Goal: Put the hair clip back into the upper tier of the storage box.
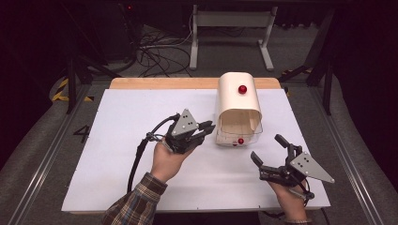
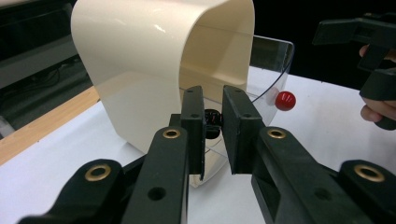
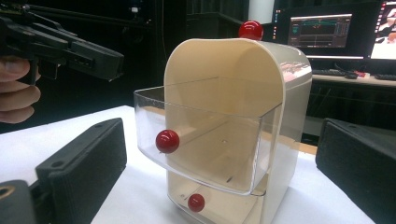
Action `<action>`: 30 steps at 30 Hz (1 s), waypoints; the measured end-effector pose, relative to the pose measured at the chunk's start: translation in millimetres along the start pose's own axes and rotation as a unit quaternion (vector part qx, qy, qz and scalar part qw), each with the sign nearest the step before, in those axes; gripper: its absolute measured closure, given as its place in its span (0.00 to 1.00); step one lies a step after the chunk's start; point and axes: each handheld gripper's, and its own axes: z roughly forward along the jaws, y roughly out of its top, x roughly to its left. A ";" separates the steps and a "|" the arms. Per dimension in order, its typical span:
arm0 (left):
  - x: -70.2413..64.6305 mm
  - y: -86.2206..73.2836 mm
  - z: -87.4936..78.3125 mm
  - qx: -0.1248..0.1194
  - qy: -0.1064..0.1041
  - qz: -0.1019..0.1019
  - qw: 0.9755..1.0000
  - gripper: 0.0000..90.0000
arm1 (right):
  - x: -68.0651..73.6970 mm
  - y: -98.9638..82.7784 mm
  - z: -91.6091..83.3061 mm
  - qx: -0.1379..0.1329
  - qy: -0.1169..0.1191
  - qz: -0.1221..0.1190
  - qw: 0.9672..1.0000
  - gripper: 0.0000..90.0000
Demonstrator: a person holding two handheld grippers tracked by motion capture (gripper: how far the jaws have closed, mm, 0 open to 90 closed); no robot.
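My left claw [image 1: 208, 127] hangs above the white table [image 1: 117, 154], near the middle and just left of the cream drawer cabinet [image 1: 237, 96]. Its jaws are drawn in narrow; in the left gripper view a small slot stays between the pads [image 2: 240, 126], and I cannot make out anything caught in that slot beyond a dark bit of the claw's own mechanism. The tips point at the cabinet's left wall, close to it, but I cannot tell whether they touch.

The cabinet stands upright toward the far edge of the table, right of centre, its open front facing my side. A red ball [image 1: 242, 89] sits on its rounded top. The upper clear drawer [image 3: 205, 135] is pulled partway out, and its red knob [image 3: 167, 141] juts from the front. Below it the lower drawer [image 3: 219, 205] sits in, with its own red knob [image 3: 196, 202].

My right claw [image 1: 265, 150] hovers near the table's near right corner, well apart from the cabinet, tilted up and left toward it. Its jaws stand wide, with nothing between them; in the right gripper view the two black pads [image 3: 84, 156] flank the cabinet's front from a distance.

My left sleeve [image 1: 136, 201] is plaid and comes in over the near edge. A black cable [image 1: 138, 154] trails back from the left claw across the table.
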 end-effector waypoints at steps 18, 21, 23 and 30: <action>-8.4 17.1 18.1 -0.010 -0.013 0.004 1.000 0.89 | 0.3 1.0 -0.3 -0.002 0.002 -0.001 1.000 0.03; -9.6 19.0 21.8 -0.008 -0.014 0.003 1.000 0.89 | 0.0 1.3 -0.7 -0.002 0.003 0.000 1.000 0.03; -10.4 20.1 23.9 -0.009 -0.014 0.002 1.000 0.89 | -0.3 1.3 -0.8 -0.002 0.002 -0.001 1.000 0.03; -12.0 23.6 30.7 -0.010 -0.015 0.002 1.000 0.89 | -0.7 1.4 -1.1 -0.002 0.002 0.000 1.000 0.03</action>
